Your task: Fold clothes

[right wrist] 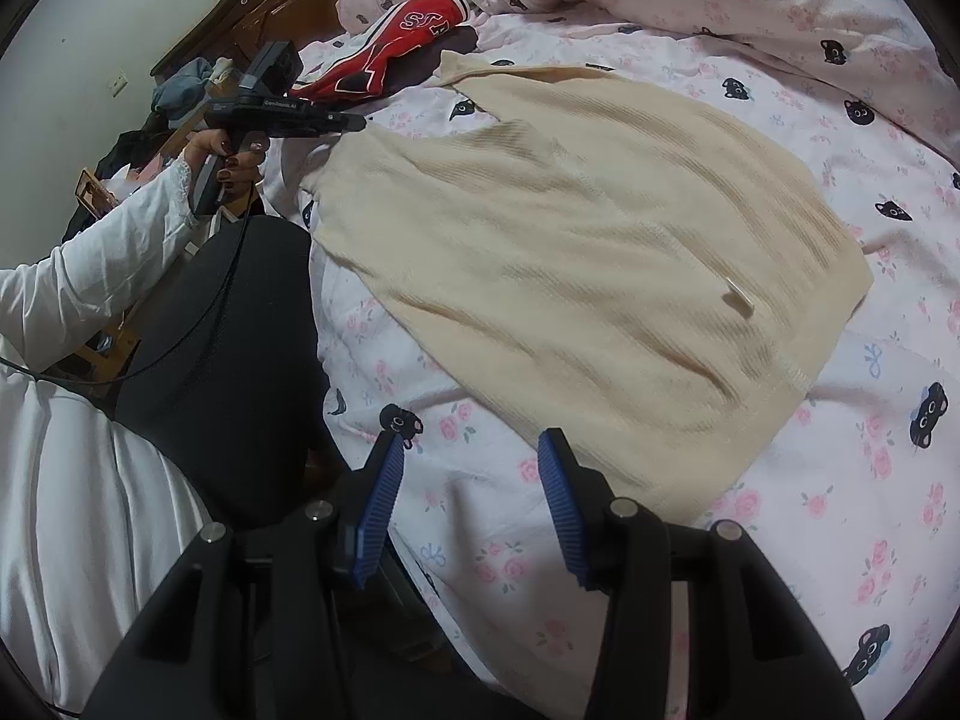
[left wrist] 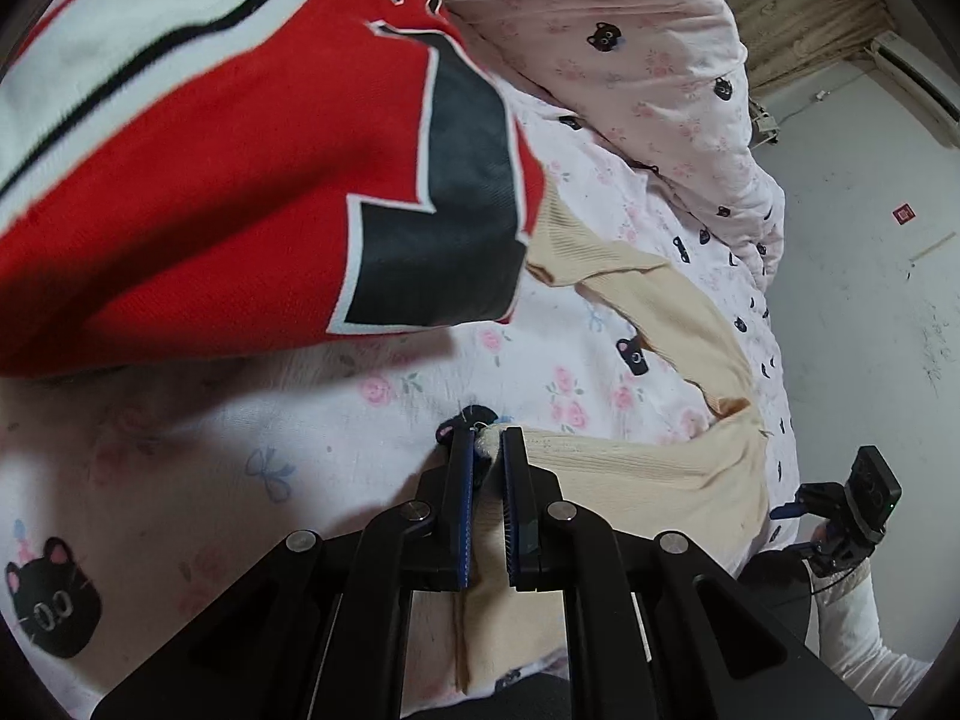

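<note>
Left wrist view
Left claw [left wrist: 487,435]: clenched on a corner of the cream knit top [left wrist: 660,468], a pinch of the fabric caught between the blue pads at the tips.
Cream knit top: runs from the tips off to the right across the bed sheet [left wrist: 240,420], with another part reaching up toward the red jersey.
Red jersey [left wrist: 210,180]: red, white and black, lying large at upper left, its edge over the cream fabric.
Duvet [left wrist: 630,48]: bunched at the top, same pink cat-and-rose print as the sheet.
Right claw [left wrist: 786,510]: small at the right edge, held by a white-sleeved arm [left wrist: 858,630]; its jaws are too small to read here.

Right wrist view
Right claw [right wrist: 471,450]: released, jaws parted, nothing between the pads; it hangs over the bare sheet [right wrist: 870,480] just beside the cream top's near hem.
Cream knit top [right wrist: 570,240]: spread mostly flat across the middle of the bed.
Left claw [right wrist: 354,122]: at the top's far left corner, gripped by a hand [right wrist: 231,159].
Red jersey [right wrist: 408,48]: crumpled beyond the top, near the headboard [right wrist: 252,12].
</note>
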Demonstrator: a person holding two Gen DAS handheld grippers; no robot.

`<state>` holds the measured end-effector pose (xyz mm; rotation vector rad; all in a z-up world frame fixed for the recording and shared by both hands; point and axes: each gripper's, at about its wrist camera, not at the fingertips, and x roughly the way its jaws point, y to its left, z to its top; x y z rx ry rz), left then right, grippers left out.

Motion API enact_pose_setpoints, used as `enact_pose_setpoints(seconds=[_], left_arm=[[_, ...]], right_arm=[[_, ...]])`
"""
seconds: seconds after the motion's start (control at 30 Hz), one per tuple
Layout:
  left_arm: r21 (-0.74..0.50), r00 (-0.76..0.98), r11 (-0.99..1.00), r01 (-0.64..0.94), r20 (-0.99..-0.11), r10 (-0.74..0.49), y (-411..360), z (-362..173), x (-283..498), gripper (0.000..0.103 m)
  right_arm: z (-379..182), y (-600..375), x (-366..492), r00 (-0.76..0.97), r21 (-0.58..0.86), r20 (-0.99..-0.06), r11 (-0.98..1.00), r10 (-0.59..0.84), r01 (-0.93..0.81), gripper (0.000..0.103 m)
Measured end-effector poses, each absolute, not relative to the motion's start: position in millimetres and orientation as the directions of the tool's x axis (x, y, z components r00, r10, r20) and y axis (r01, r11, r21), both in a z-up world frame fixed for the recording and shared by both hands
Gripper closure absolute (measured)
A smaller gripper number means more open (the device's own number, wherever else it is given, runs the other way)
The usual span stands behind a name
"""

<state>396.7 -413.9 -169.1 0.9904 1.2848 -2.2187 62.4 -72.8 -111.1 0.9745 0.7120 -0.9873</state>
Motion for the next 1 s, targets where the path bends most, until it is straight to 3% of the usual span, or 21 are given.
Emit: enact_pose_setpoints(seconds=[0.37, 0.53, 0.67, 0.93, 1.0], left_arm=[[-0.580, -0.695, -0.499, 0.643, -0.716, -0.063, -408.7, -156.8, 408.8, 0.093], [-0.597, -0.727, -0.466, 0.653, -0.667, -0.165, -407.0, -135.5, 440.9, 0.072], [-0.650, -0.782, -0.479, 0.591, -0.607, -0.142, -393.5, -124.5, 446.1, 0.050], [-0.620, -0.773, -0.503, 0.602, -0.611, -0.171, -371.1, -102.5, 413.0, 0.050], [-0.612, -0.772, -0.511, 0.604, -0.608, -0.185, -370.1, -92.9, 404.5, 0.050]], right_arm=[[-103.6, -75.8, 61.8, 0.393, 0.339, -0.836, 0.202, -0.382, 0.919, 0.055], [-91.9, -85.2, 70.4, 0.393, 0.324, -0.825, 0.230, -0.407, 0.918, 0.055], [-92.8, -98.1, 79.6, 0.360, 0.281, -0.839, 0.243, -0.408, 0.929, 0.055], [-88.3, -134.6, 97.9, 0.332, 0.237, -0.853, 0.268, -0.402, 0.934, 0.055], [-81.1, -144.1, 101.3, 0.297, 0.196, -0.855, 0.264, -0.426, 0.944, 0.049]])
